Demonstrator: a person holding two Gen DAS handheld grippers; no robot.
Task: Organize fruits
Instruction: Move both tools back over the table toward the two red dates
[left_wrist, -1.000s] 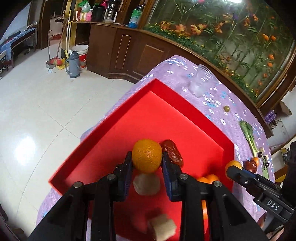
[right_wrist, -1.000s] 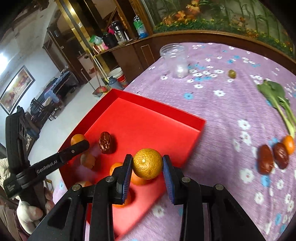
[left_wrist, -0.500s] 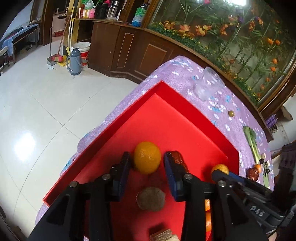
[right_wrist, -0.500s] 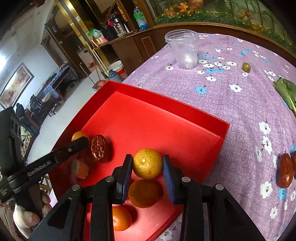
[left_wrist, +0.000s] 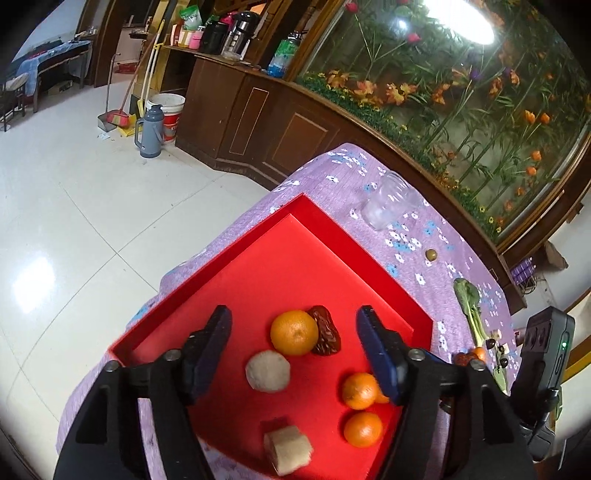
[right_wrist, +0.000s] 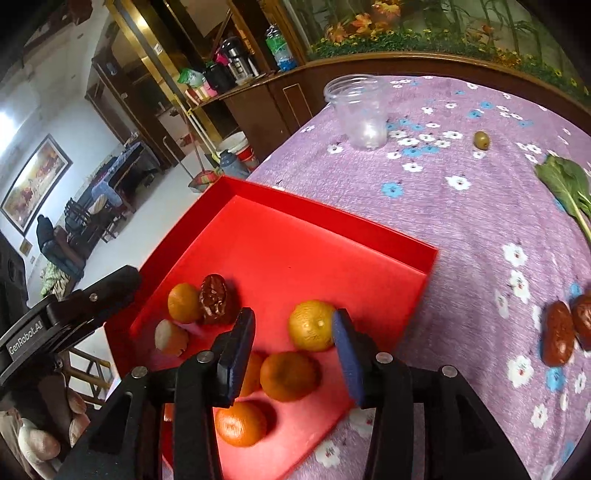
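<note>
Both tongs are standing wide and empty over the shallow red plastic tray (left_wrist: 258, 236): the left gripper (left_wrist: 293, 349) is framing an orange mandarin (left_wrist: 294, 332), the right gripper (right_wrist: 291, 354) a yellowish mandarin (right_wrist: 311, 325). Release appears done; next calls for fetching the two wrinkled red dates (right_wrist: 559, 338) near the tablecloth's right edge. Counted in the tray: five mandarins, one date.

Oranges (right_wrist: 290, 376): five are counted in the tray, one more on the cloth
Red dates (right_wrist: 559, 338): three are counted
Beige chunks (left_wrist: 267, 371): two are counted
Green round fruit (right_wrist: 481, 140): one is seen
Leafy greens (right_wrist: 563, 184): one is seen
Clear jars (right_wrist: 360, 110): one is seen
Red trays (right_wrist: 332, 218): one is seen
</note>
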